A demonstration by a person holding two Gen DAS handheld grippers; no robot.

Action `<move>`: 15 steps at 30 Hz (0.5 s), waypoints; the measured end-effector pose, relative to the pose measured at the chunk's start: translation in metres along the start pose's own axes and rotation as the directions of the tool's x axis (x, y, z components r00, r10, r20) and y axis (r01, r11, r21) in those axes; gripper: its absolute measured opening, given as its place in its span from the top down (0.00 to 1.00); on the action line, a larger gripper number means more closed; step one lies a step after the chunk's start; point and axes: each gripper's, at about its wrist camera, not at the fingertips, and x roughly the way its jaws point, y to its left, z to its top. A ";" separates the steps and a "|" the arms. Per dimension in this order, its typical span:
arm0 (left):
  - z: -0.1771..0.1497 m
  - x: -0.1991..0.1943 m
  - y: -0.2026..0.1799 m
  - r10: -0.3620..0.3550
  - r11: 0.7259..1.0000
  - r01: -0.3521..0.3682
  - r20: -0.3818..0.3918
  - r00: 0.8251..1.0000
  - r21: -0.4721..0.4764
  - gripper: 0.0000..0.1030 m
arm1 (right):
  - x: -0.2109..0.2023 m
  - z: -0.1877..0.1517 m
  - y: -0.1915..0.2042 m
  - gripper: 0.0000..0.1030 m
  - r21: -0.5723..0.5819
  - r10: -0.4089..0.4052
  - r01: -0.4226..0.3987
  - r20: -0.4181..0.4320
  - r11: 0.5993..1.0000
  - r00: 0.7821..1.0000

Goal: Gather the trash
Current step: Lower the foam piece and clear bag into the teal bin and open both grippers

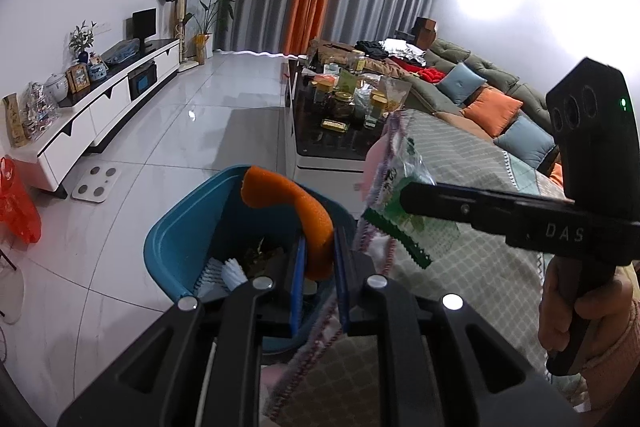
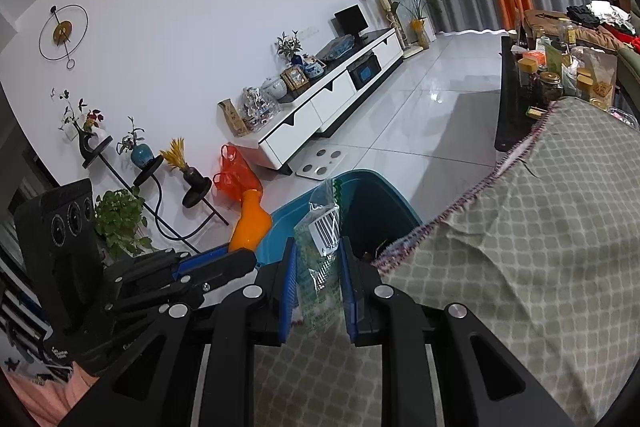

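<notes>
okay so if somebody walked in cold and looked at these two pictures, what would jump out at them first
Probably the curved orange peel-like strip clamped in the left gripper, over the blue plastic trash bin. Next, the clear green-printed plastic wrapper with a barcode, pinched in the right gripper at the bin's rim, beside the grey-green patterned cloth.

Left tongs point(image 1: 320, 259) and right tongs point(image 2: 319, 281) are each clamped on something.

black gripper point(image 1: 320, 291) | blue fingers point(image 1: 298, 291) | silver screws | "DAS" marking | pink sleeve
</notes>
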 end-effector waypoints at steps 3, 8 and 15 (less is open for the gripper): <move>0.000 0.005 0.004 0.011 1.000 -0.011 -0.011 1.000 -0.001 0.86 | 0.009 0.003 0.001 0.80 0.007 0.000 0.000 -0.005 1.000 1.000; 0.000 0.013 0.008 0.020 1.000 -0.020 -0.026 0.999 -0.003 0.86 | 0.022 0.008 0.001 0.80 0.014 -0.002 0.002 -0.017 1.000 1.000; -0.001 0.026 0.009 0.034 0.999 -0.034 -0.051 0.998 0.000 0.86 | 0.041 0.016 0.006 0.80 0.010 -0.012 0.013 -0.040 1.000 0.999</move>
